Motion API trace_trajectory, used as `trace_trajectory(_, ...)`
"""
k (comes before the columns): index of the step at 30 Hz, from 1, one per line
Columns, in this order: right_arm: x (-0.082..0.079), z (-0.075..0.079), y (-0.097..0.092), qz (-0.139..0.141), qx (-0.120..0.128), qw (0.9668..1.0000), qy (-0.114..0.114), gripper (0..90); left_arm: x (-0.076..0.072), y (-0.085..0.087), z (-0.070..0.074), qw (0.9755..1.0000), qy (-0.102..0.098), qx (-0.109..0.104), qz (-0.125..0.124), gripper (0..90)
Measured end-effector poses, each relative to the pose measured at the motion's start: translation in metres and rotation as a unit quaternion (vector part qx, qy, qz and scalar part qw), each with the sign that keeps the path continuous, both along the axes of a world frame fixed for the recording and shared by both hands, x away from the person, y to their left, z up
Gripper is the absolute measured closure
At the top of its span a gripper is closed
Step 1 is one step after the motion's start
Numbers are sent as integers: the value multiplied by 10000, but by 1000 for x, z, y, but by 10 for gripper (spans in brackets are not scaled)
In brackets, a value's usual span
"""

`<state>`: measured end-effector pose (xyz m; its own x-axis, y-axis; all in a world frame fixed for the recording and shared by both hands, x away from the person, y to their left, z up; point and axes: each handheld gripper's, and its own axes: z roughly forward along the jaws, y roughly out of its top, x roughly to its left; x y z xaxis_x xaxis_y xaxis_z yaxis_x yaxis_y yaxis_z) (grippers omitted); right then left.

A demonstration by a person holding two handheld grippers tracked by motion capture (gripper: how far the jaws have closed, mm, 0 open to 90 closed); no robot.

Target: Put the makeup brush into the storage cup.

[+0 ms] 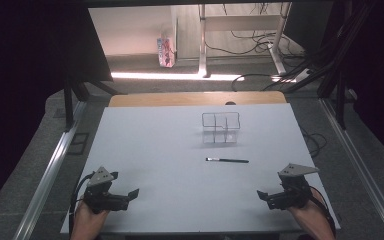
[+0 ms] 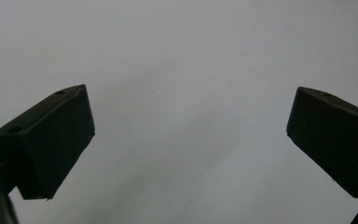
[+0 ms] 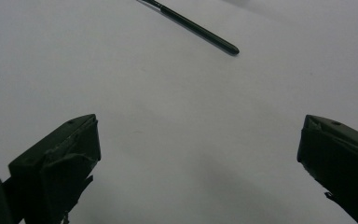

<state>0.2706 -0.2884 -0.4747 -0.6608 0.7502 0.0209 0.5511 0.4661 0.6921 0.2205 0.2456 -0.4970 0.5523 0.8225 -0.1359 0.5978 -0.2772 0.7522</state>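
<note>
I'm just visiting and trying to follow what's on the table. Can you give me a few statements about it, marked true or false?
1. The brush lies flat on the table. True.
2. The brush is inside the clear organizer. False: it lies in front of it, apart.
3. The right gripper has its jaws wide apart. True.
4. The left gripper holds the brush. False: it is open with nothing between its jaws.
5. The organizer has compartments. True.
</note>
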Motion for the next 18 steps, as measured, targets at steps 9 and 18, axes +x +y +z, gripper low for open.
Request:
trace_trajectory(9,6,1,4,46,-24,10000,74,0,0,1,0,10000,-10,-21,35,13)
trace_trajectory(18,13,6,2,53,69,9998,157,0,-2,-1,2,9999,-101,40,34,13)
